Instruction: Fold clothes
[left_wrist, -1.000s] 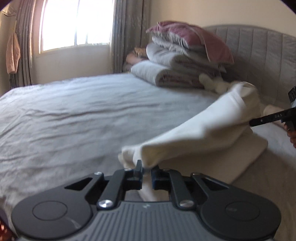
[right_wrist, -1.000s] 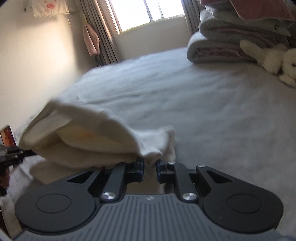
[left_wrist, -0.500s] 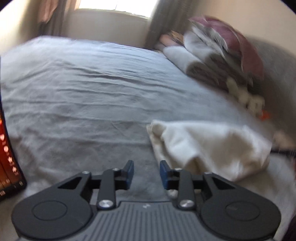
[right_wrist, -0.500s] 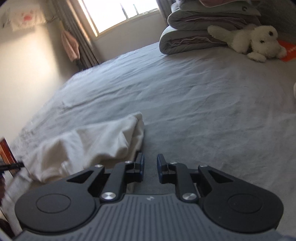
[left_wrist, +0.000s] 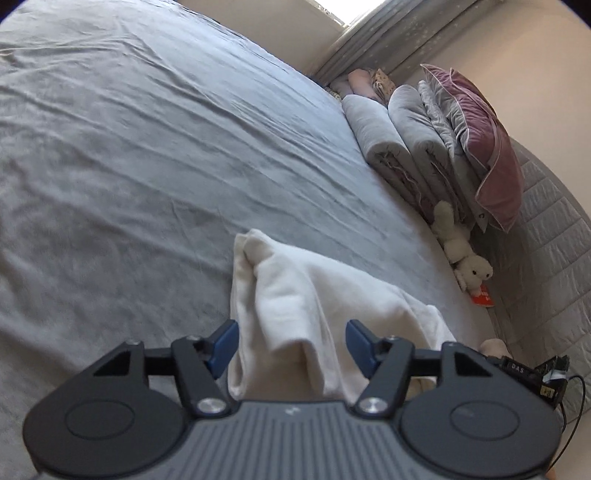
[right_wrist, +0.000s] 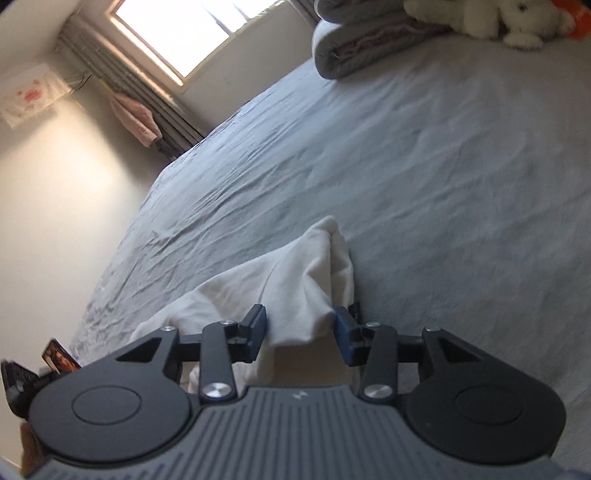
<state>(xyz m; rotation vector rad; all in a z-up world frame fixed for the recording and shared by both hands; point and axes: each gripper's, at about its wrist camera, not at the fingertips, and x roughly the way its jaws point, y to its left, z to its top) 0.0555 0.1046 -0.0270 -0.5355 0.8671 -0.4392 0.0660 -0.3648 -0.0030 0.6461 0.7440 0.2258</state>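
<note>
Both grippers hide the near end of the cream garment (left_wrist: 314, 306) lying folded on the grey bed (left_wrist: 147, 147). The left gripper (left_wrist: 291, 345) and right gripper (right_wrist: 299, 328) have just been opening, cloth loose between their jaws. Stacked bedding (left_wrist: 424, 147) and a plush toy (left_wrist: 465, 258) sit beyond.

Cream folded garment (left_wrist: 314, 306): soft matt knit cloth, slightly fleecy. Grey bed sheet (left_wrist: 147, 155): matt woven cloth, finely creased. Mauve pillow (left_wrist: 484, 147): velvety sheen. White stuffed toy (right_wrist: 480, 18): fluffy plush. Gripper bodies: matt black plastic, bright metal screws.
</note>
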